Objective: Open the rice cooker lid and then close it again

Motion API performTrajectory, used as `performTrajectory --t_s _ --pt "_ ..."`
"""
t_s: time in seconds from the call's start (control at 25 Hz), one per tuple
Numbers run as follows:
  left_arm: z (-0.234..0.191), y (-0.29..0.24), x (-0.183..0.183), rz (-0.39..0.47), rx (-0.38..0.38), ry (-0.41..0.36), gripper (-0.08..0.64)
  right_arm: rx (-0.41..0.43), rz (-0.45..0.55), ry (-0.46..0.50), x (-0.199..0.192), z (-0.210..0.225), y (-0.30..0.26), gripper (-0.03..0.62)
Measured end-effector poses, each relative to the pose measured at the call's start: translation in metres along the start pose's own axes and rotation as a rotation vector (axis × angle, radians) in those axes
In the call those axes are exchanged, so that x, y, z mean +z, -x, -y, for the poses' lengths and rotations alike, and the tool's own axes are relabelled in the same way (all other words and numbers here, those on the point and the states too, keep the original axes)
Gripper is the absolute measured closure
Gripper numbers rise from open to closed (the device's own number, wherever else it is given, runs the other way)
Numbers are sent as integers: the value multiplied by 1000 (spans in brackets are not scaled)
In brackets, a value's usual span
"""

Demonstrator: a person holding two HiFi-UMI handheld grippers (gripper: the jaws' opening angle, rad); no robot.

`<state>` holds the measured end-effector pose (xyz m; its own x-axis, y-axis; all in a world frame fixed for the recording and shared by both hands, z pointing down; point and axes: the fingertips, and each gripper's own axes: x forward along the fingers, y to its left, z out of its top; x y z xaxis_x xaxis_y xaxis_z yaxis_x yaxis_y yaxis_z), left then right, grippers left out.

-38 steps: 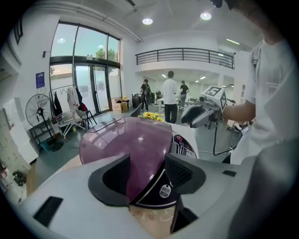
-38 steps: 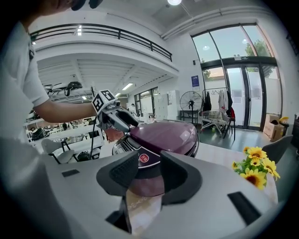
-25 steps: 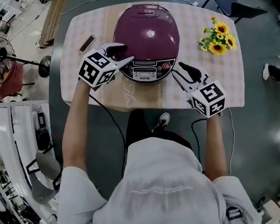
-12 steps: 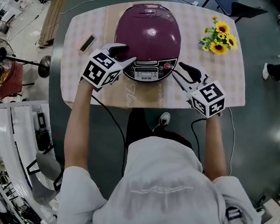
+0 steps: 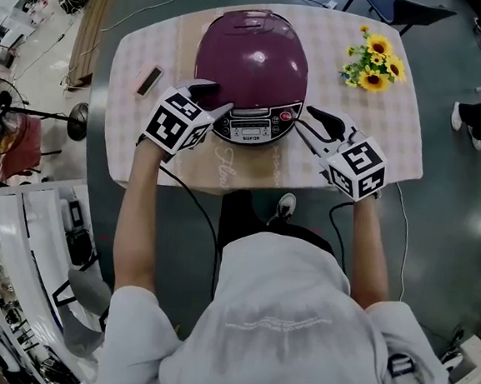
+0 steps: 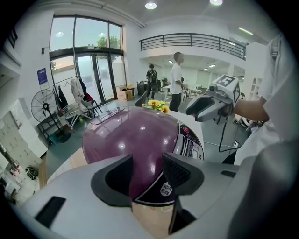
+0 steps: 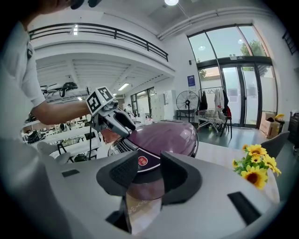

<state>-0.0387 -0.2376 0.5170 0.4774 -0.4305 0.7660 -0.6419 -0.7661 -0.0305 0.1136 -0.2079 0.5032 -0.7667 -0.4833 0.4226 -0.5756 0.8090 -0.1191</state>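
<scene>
The purple rice cooker [image 5: 252, 58] stands mid-table with its lid down and its control panel [image 5: 250, 128] facing me. My left gripper [image 5: 214, 95] is at the cooker's front left, jaws open and empty. Whether its tips touch the shell I cannot tell. My right gripper [image 5: 307, 119] hovers at the front right, open, with nothing between its jaws. In the left gripper view the cooker [image 6: 135, 135] fills the gap beyond the left gripper [image 6: 147, 175]. In the right gripper view the cooker [image 7: 163, 135] lies past the right gripper [image 7: 148, 172].
The chequered table [image 5: 379, 141] carries a bunch of sunflowers [image 5: 374, 61] at the back right and a small dark flat object [image 5: 149, 79] at the left. Cables hang off the front edge. A person's foot [image 5: 457, 122] is on the floor at right.
My left gripper has tipped slightly and sits a touch higher against the cooker. The right gripper, the lid and both jaw openings look the same.
</scene>
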Motion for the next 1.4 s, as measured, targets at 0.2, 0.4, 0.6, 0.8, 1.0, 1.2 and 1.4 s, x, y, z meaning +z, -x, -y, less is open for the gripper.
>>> performTrajectory --t_s 0.2,0.4,0.6,0.8,1.0,1.2,1.4 --pt "0 0 0 -46 -10 -16 351 -1 -6 3 0 0 2 431" --pt "0 -1 0 -75 -16 -21 351 -2 -13 -5 -7 5 2 431" --pt "0 -1 0 -94 -19 -15 351 -1 -18 -26 -9 7 3 431" --pt "1 -1 1 -72 -25 8 351 -18 -15 -68 -3 11 -1 431" --pt "-1 -1 0 -24 -40 23 361 -66 18 -56 24 14 -1 434" --pt "-13 5 0 142 -49 93 450 -141 59 -13 62 14 10 437" --pt "-43 34 9 460 40 307 462 -247 107 31 95 23 24 452"
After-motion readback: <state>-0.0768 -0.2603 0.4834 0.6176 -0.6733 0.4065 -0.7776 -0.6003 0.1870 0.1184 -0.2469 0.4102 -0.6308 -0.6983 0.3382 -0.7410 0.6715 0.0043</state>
